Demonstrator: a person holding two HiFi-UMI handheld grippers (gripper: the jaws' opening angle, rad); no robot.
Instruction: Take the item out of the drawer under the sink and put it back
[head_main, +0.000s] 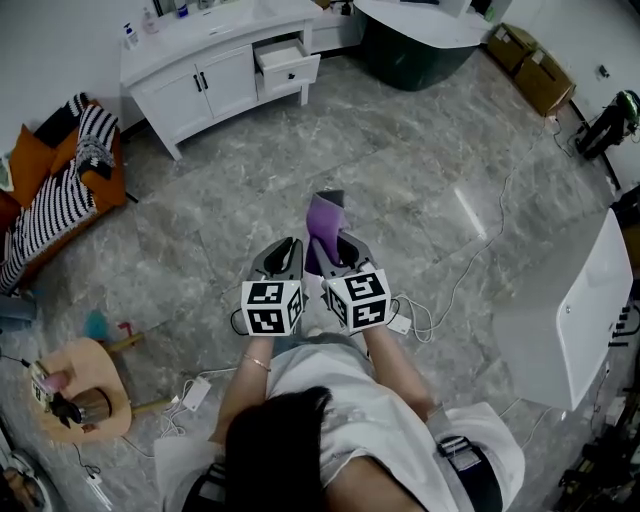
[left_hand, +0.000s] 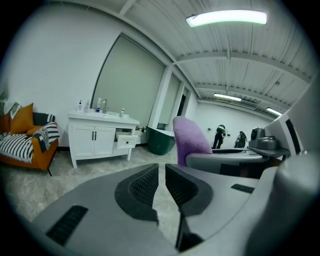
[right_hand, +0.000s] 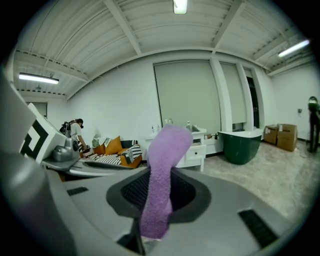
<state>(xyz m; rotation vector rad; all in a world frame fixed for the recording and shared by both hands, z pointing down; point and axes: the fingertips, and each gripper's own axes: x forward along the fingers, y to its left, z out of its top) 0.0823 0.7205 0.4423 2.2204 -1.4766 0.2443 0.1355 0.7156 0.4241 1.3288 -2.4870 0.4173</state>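
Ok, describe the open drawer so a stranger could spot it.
Find the white sink cabinet against the far wall. At its end nearer the dark green tub, the white drawer is the only front pulled out; the two doors beside it are shut.

Orange sofa (head_main: 108, 188) at left; green tub (head_main: 415, 60) well apart.

No writing I can read anywhere.
My two cubes (head_main: 272, 305) show only black-and-white square markers; the bottles (head_main: 150, 20) on the sink cabinet (head_main: 215, 75) are too small to read.
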